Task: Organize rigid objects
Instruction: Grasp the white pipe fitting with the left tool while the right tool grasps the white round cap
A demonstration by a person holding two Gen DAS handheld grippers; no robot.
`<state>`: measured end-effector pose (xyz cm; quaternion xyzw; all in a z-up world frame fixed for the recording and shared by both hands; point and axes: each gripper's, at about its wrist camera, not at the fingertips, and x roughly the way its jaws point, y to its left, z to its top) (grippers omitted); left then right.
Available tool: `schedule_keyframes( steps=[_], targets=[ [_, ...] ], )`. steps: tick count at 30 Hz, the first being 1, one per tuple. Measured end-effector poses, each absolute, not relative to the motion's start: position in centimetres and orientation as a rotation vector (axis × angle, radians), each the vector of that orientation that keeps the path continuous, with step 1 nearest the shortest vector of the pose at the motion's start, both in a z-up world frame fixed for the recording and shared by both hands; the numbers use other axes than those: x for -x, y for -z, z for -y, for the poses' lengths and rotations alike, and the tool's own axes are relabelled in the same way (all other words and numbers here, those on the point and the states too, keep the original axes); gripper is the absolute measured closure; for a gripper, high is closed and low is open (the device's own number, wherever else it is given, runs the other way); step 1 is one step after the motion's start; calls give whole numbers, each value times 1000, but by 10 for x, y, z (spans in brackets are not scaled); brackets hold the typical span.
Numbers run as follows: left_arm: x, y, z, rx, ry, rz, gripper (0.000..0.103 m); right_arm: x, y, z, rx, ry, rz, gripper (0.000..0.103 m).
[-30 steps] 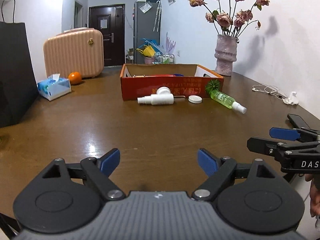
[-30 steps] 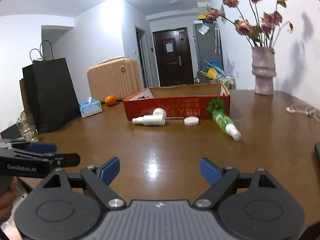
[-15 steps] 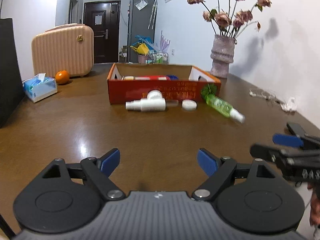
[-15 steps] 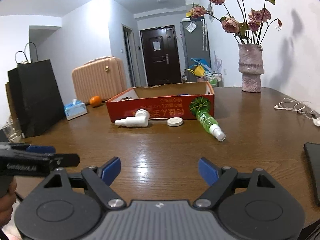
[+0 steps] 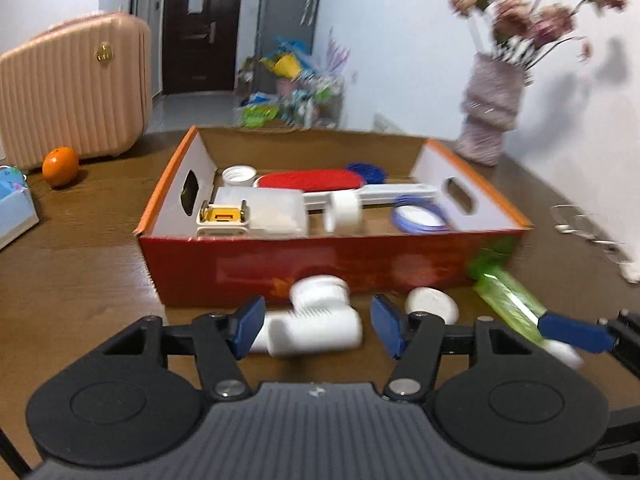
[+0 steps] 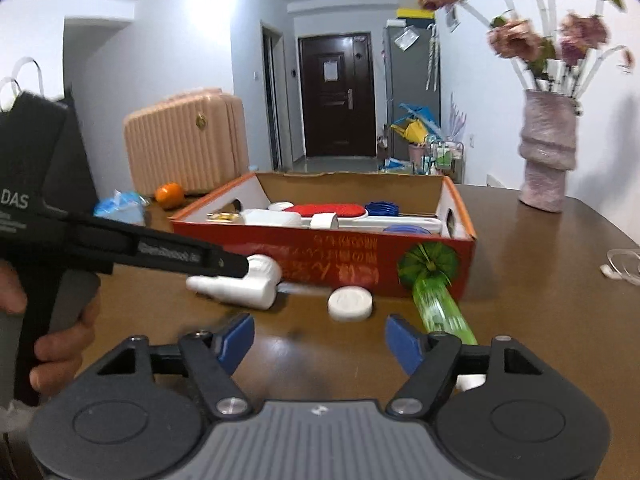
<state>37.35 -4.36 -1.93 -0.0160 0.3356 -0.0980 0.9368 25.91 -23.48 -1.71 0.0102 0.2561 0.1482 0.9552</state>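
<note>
A white bottle lies on the brown table in front of the red cardboard box. My left gripper is open, its blue pads on either side of the bottle. A white round lid and a green bottle lie to the right. My right gripper is open and empty, just before the lid, with the green bottle by its right finger. The white bottle also shows in the right wrist view. The box holds several items.
A pink vase with flowers stands at the back right. A peach suitcase, an orange and a tissue pack are at the left. A black bag stands at far left. White cables lie at the right.
Both grippers have moved forward, close to the box. The left one now has the white bottle between its open fingers; the right one has come up to the lid and green bottle.
</note>
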Motion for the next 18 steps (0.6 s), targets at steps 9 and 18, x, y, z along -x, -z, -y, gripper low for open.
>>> schedule_keyframes(
  steps=[9, 18],
  targets=[
    [-409, 35, 42, 73, 241, -766, 64, -377, 46, 212, 84, -284, -662, 56],
    [-390, 17, 48, 64, 257, -719, 64, -391, 61, 212, 73, -298, -689, 65]
  ],
)
